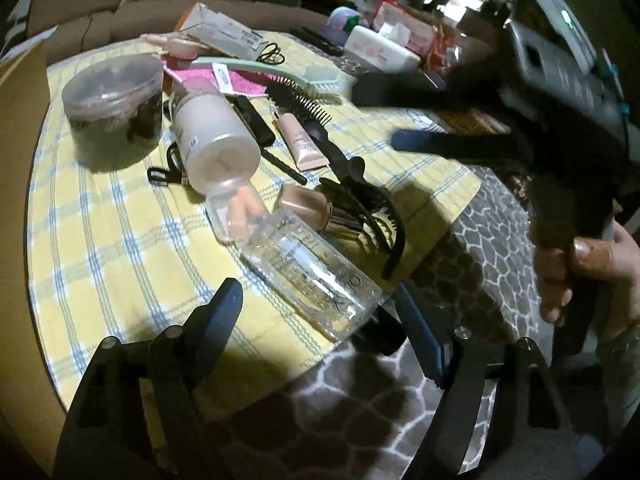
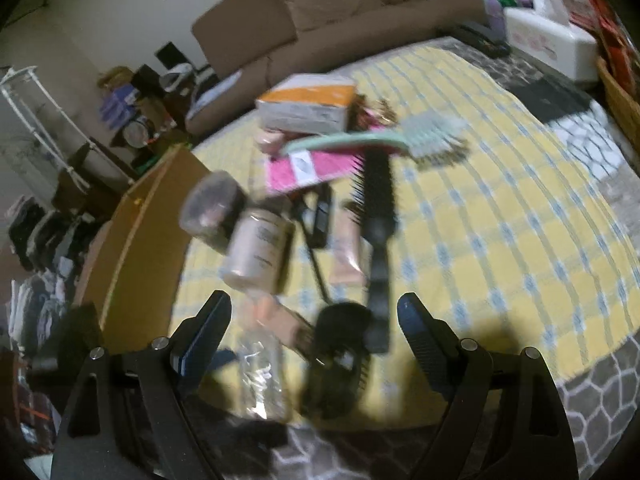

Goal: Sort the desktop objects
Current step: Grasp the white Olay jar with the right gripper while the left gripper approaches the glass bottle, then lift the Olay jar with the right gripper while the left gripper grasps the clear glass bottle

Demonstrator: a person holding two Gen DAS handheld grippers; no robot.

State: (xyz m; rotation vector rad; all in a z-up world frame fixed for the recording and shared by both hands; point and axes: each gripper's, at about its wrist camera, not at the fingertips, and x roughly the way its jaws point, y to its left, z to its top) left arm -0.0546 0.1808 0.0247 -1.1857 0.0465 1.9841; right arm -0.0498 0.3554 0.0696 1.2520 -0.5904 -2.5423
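Yellow cloth: a yellow checked cloth covers the table, toiletries heaped along its near side, beside a brown cardboard box.
Left gripper: the left gripper hovers low at the table's near edge, jaws spread wide and holding nothing.
Nearest object: a clear plastic bottle lies on its side directly ahead of the left gripper, its near end between the fingertips.
Long axis: the bottle runs diagonally, from near right away to far left, so the jaws would cross it at a slant, not square.
Right gripper: the right gripper is also wide and empty, held above a black hair claw and the handle of a black round brush.
Nearer hand: by this judgement the left is better placed for the bottle, the right for the claw or brush.
Other items: a white bottle, a lidded tub, a beige tube and a mint brush lie further back.
Writing: labels on the bottles and tube are too blurred to read.
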